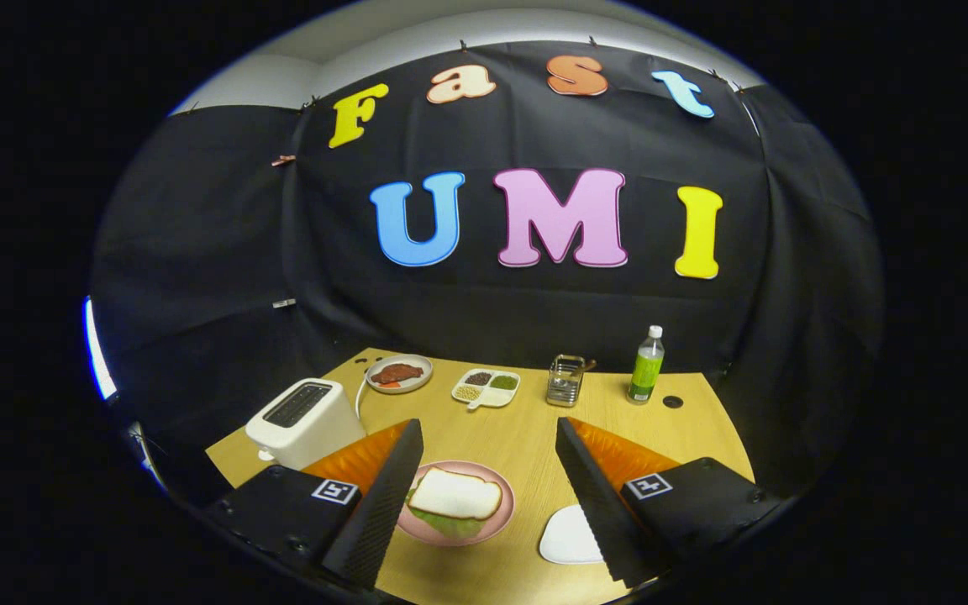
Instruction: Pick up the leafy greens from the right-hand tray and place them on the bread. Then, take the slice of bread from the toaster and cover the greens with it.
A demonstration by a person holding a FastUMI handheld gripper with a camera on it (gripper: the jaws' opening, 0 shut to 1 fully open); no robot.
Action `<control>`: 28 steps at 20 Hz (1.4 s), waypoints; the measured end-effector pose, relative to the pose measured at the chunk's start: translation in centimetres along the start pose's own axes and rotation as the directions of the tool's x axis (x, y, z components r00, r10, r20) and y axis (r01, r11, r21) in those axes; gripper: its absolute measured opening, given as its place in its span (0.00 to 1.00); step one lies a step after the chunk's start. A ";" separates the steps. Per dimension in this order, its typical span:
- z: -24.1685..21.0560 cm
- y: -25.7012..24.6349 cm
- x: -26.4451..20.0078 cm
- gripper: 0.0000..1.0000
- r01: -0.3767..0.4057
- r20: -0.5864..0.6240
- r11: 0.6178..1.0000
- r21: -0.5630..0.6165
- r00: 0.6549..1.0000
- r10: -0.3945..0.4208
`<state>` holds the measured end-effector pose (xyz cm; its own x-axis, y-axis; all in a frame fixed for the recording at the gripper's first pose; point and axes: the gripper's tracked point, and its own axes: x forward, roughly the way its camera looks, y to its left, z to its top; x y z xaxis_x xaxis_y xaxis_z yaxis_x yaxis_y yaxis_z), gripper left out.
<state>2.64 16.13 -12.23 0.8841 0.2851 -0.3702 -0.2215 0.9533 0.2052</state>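
My gripper point(488, 491) hangs above the wooden table point(526, 428), open, with nothing between its fingers. A pink plate point(492, 525) lies between the fingers, close to the left one. On it a slice of bread point(456, 494) rests on top of leafy greens point(455, 526), whose green edge sticks out at the near side. A white toaster point(303, 420) stands left of the left finger, its slots dark. A white tray point(568, 538) lies beside the right finger, partly hidden by it.
Along the back of the table stand a plate of meat point(399, 373), a white divided dish point(486, 388) of seeds, a small wire basket point(565, 380) and a green bottle point(646, 366). The table's edge runs close on the right.
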 end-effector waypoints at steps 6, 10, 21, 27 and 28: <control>4.5 1.1 -4.9 0.99 -0.024 0.132 0.995 -0.100 0.991 0.038; 6.2 1.0 -6.3 0.98 -0.023 0.223 0.978 -0.210 0.972 0.071; 5.5 -2.4 -5.8 0.98 -0.010 0.207 0.990 -0.139 0.977 0.039; 5.2 -2.9 -6.1 0.98 -0.006 0.200 0.993 -0.116 0.979 0.029; 5.1 -2.9 -6.2 0.98 -0.006 0.199 0.993 -0.115 0.980 0.029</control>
<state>-0.11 11.05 -5.89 0.9415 0.2868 -0.1768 -0.2723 0.9568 0.1021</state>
